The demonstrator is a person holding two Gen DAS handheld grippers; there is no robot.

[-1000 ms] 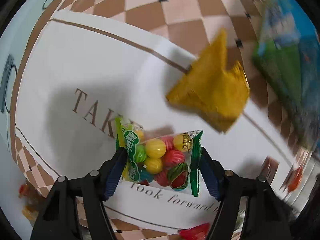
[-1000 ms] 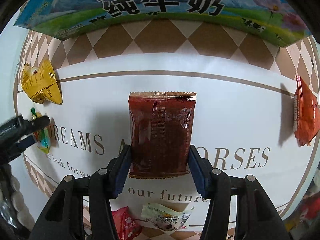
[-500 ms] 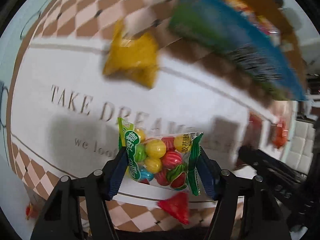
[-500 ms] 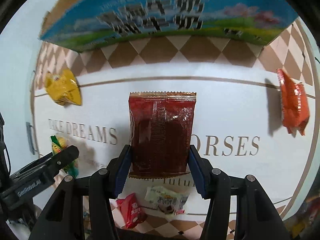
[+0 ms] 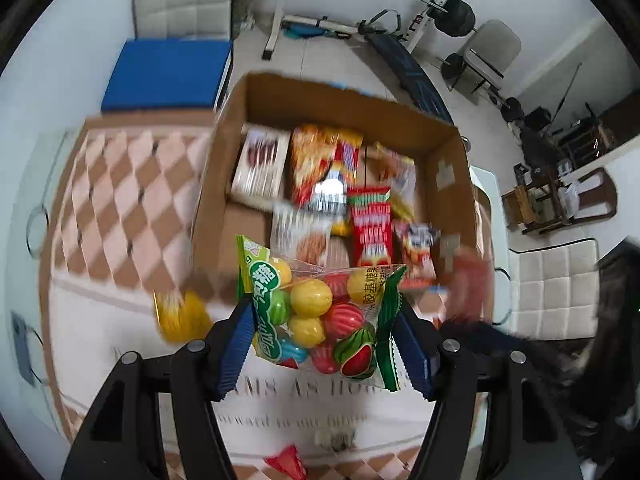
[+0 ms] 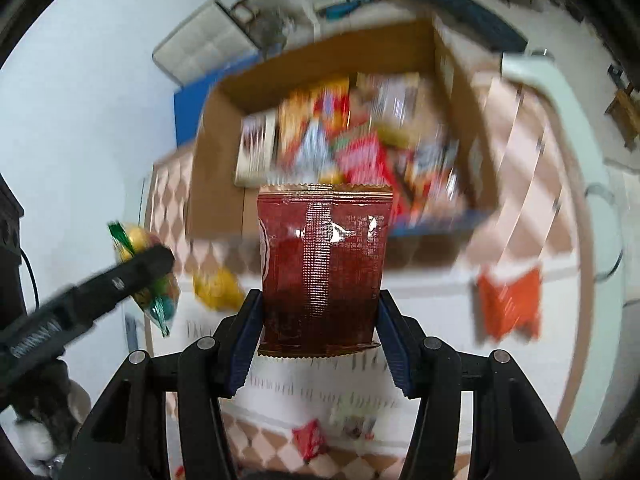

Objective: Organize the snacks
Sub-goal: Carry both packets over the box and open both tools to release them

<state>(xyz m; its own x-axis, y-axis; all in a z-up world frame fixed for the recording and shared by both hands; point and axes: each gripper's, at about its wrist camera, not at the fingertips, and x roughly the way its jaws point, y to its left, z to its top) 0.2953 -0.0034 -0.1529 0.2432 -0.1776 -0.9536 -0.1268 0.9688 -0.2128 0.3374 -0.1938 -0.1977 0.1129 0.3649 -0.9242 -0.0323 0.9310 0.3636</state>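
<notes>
In the left wrist view, a crumpled yellow snack packet [image 5: 182,316] is lying at the left of the frame on the white tablecloth with brown diamond border [image 5: 120,208], not collected yet. Just right of it, the left gripper [image 5: 326,344] is clenching a clear bag of fruit-shaped gum balls with green edges [image 5: 320,312] by its two side seams, so the bag is hanging flat between the blue pads and probably won't slip. Its jaws have just been closing a bit further on the bag. Above, in the centre of the frame, the open brown cardboard box [image 5: 224,184] is sitting already half full of bright packets, so that's likely where this one is heading.

In the right wrist view, the other hand's gum bag is showing at the far left. In the centre, the right gripper [image 6: 318,336] is squeezing a dark red foil sachet with a crimped back seam [image 6: 322,268] near its bottom end, holding it upright in front of the box. To the right, an orange snack packet [image 6: 508,304] is waiting on the cloth. A small red packet [image 6: 310,438] is sitting at the bottom centre.
</notes>
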